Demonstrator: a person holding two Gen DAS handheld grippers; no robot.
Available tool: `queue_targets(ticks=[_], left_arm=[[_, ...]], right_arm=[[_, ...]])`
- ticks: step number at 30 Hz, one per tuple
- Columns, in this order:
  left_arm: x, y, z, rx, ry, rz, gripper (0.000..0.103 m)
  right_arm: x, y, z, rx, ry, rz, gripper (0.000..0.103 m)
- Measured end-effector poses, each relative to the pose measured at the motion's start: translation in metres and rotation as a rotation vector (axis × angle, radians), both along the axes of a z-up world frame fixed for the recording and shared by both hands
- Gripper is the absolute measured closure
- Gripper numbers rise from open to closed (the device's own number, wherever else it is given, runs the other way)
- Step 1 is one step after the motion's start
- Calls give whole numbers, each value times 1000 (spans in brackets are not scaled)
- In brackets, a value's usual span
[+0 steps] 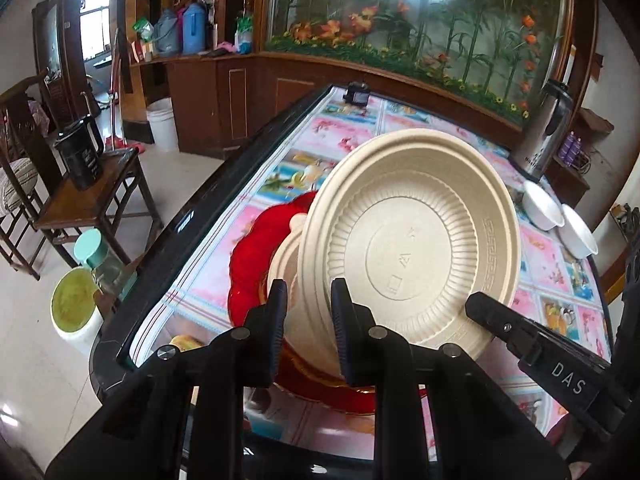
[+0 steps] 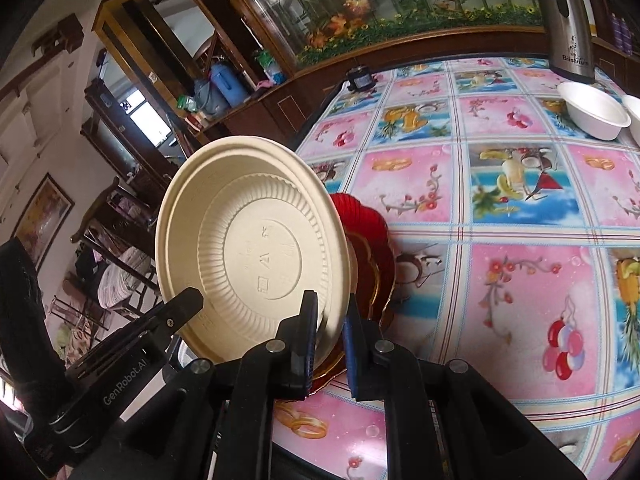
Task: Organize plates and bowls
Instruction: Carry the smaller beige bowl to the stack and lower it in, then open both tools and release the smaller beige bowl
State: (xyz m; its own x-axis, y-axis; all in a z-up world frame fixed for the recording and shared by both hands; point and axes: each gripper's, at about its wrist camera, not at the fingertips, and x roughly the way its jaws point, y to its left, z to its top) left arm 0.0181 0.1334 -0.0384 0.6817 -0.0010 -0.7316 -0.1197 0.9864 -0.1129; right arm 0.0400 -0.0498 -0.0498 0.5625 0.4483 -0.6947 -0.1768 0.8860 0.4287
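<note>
"DAS" on the right gripper [image 1: 568, 380], "GenRobot.AI" on the left gripper [image 2: 124, 384] — "Bästrium"-like brand on steel kettle [image 2: 568, 24]

Red plate [image 1: 256, 240] largely hidden behind tilted beige plate [image 1: 412, 240]; second white bowl [image 2: 634, 116] cut off by frame edge.

So the beige paper plates [image 1: 412, 240] were a small nested stack, tipped up on edge with the ribbed, embossed underside showing, held above the red scalloped plate [image 1: 256, 248] with a gold rim, which lay flat on the table. Two white bowls [image 2: 592, 112] sat upright, just beside each other, at the far end.
</note>
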Motion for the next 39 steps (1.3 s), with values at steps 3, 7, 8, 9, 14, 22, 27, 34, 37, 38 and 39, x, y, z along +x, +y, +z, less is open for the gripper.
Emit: queue_targets(ticks=[3, 7, 8, 9, 14, 22, 27, 34, 37, 38, 39], left_arm=[[0, 5, -5, -6, 13, 8, 83], [0, 7, -8, -2, 25, 11, 83], [0, 7, -10, 3, 28, 11, 83], [0, 6, -11, 6, 32, 10, 83], [0, 9, -14, -1, 44, 3, 83], [1, 15, -13, 18, 33, 23, 80], [-1, 20, -11, 16, 27, 36, 72], [-6, 36, -3, 38, -2, 94, 72], [-9, 45, 1, 16, -25, 122, 72], [-10, 46, 2, 9, -32, 123, 72], [-10, 46, 3, 8, -34, 122, 72]], right_arm=[[3, 4, -5, -12, 10, 5, 92], [5, 8, -11, -25, 20, 8, 92], [6, 9, -13, -26, 25, 9, 92], [6, 10, -14, -26, 27, 9, 92], [6, 13, -15, -32, 24, 7, 92], [8, 16, -15, -53, 9, 6, 92], [9, 19, -16, -76, 4, 7, 88], [8, 19, -14, -118, -19, 11, 80], [9, 6, -9, -60, -23, -1, 78], [9, 1, -8, -45, -22, -9, 76], [9, -4, -7, -29, -26, -20, 70]])
